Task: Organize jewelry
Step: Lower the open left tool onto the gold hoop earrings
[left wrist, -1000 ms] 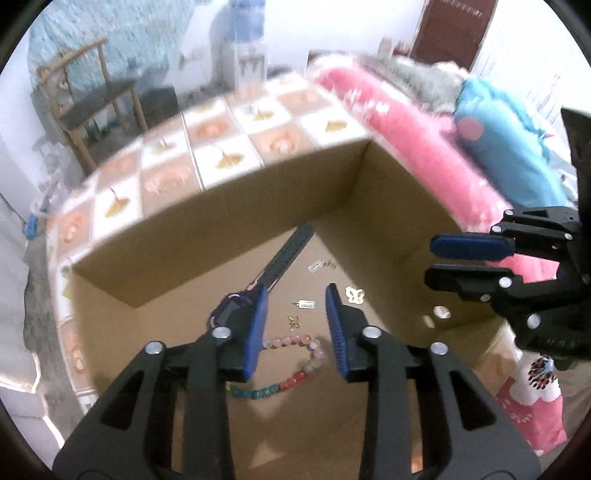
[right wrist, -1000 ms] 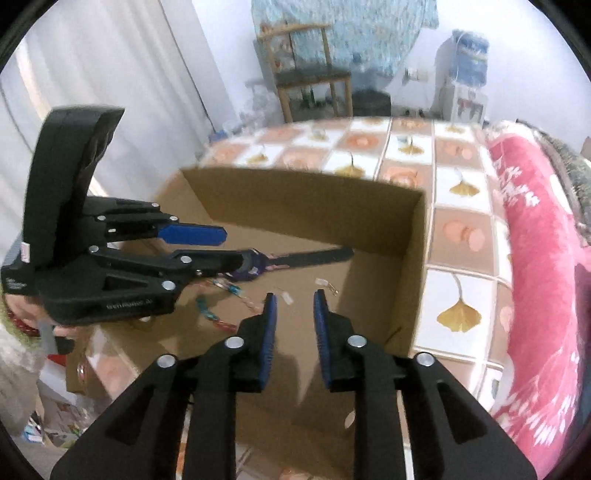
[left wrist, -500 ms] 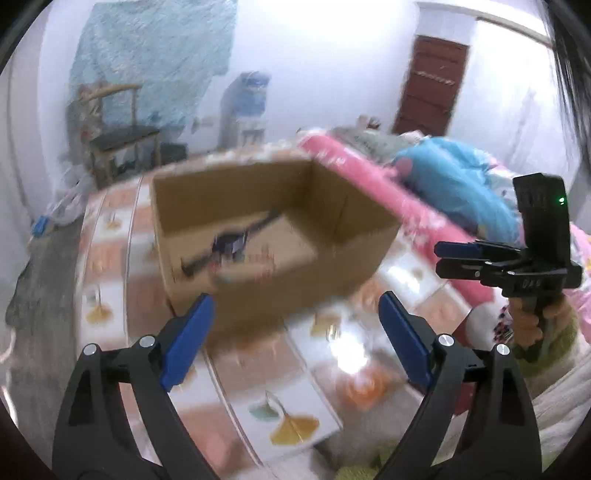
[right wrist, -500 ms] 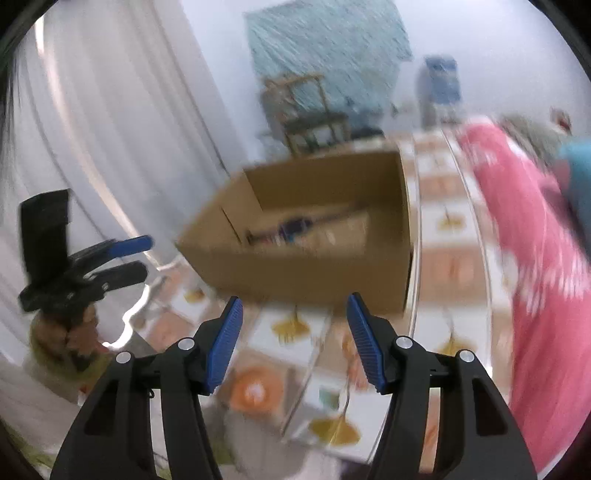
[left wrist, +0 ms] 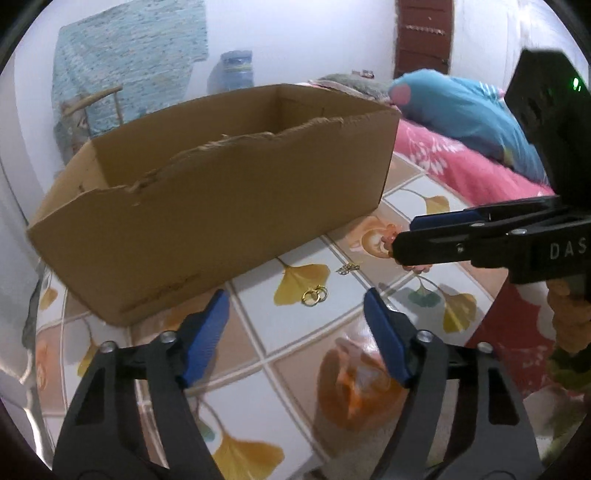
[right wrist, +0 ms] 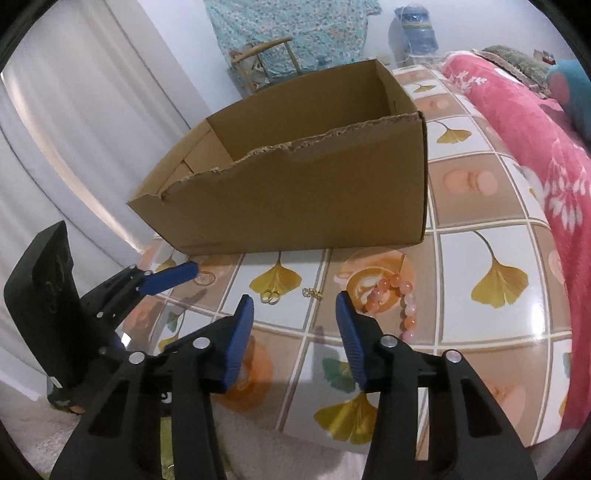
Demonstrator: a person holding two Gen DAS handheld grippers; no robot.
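A brown cardboard box [left wrist: 207,206] stands on the tiled table; it also shows in the right wrist view [right wrist: 306,192]. In front of it lie a pair of gold hoop earrings [left wrist: 314,294] [right wrist: 270,296], a small gold chain piece [left wrist: 348,268] [right wrist: 312,292] and a pink-orange bead bracelet [right wrist: 391,295]. My left gripper [left wrist: 295,325] is open and empty, just short of the earrings. My right gripper [right wrist: 293,325] is open and empty, low over the table near the earrings and beads. In the left wrist view the right gripper [left wrist: 402,236] hides most of the bracelet.
The table [right wrist: 480,266] has a glossy ginkgo-leaf tile cloth. A pink blanket [right wrist: 524,122] and blue pillow [left wrist: 461,110] lie on the right. A chair [right wrist: 266,55] and water dispenser [right wrist: 413,26] stand behind the box; curtains hang on the left.
Both grippers have pulled out of the box, opened wide and dropped low to the table in front of it. The box's contents are now hidden behind its near wall.
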